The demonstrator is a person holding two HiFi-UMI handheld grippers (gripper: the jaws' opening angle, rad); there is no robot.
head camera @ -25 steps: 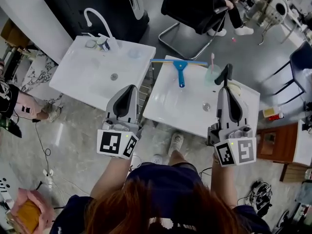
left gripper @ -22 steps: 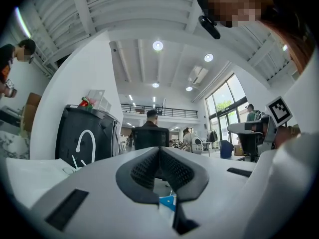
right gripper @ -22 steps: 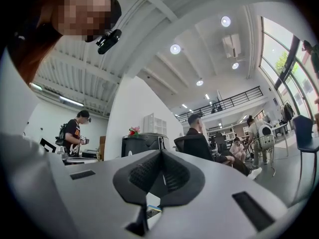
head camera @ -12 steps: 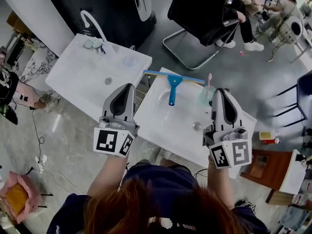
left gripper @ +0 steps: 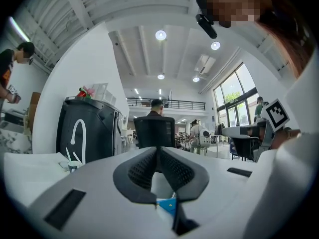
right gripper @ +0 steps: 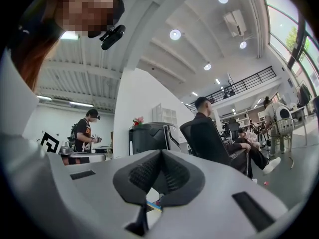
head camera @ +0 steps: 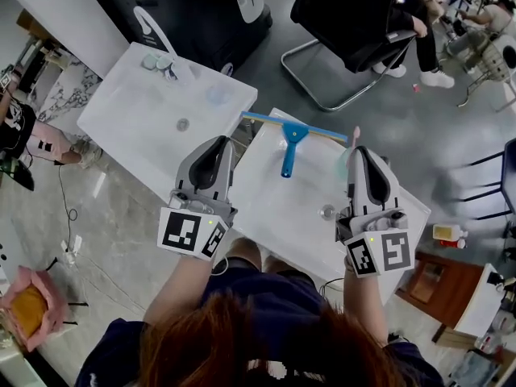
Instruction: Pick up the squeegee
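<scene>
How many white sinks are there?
2. The left sink has a curved tap at its back. The right sink has the blue squeegee lying on it. More could be outside the picture.

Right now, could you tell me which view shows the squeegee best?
The head view: the whole squeegee lies on the white sink. The left gripper view catches only its blue corner; the right, a thin sliver.
</scene>
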